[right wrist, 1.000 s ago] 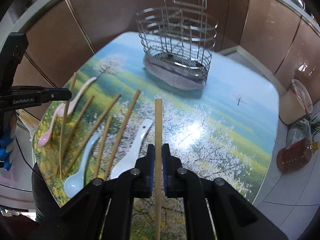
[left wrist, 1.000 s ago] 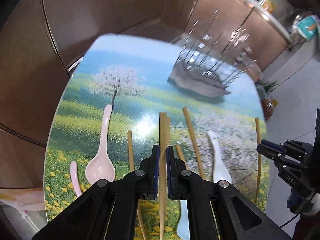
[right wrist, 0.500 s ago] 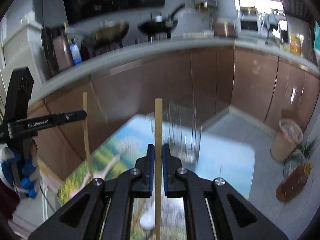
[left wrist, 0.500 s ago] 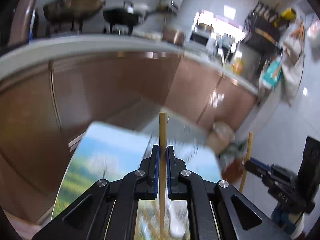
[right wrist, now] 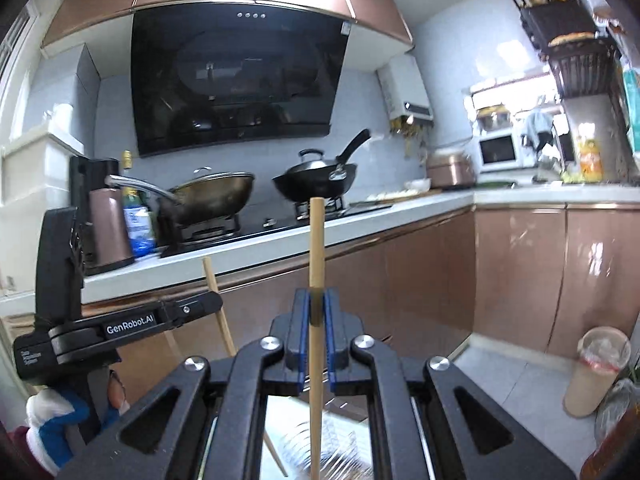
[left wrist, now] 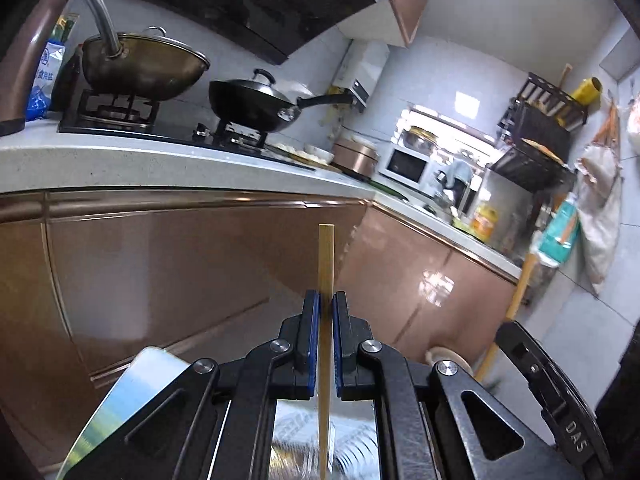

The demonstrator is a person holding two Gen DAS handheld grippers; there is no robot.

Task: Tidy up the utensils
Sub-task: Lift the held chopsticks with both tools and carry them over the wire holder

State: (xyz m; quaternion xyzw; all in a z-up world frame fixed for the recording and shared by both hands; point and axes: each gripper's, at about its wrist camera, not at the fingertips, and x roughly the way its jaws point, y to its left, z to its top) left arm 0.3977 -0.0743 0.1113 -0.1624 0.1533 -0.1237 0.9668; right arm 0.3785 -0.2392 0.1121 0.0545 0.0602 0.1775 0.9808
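Holding one chopstick (left wrist: 325,264) each, left gripper (left wrist: 325,312) and right gripper (right wrist: 315,312) jaws clamp two chopsticks (right wrist: 317,248) in total.

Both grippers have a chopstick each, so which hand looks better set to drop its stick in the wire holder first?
Probably the right gripper: its chopstick stands clamped upright, and the blurred wire holder shows just below it. The left gripper sees only the table edge.

Two chopsticks (left wrist: 326,256) (right wrist: 316,248), two hand-held grippers (left wrist: 325,300) (right wrist: 315,298), two woks (right wrist: 216,192) (right wrist: 316,184), one microwave (right wrist: 498,152).
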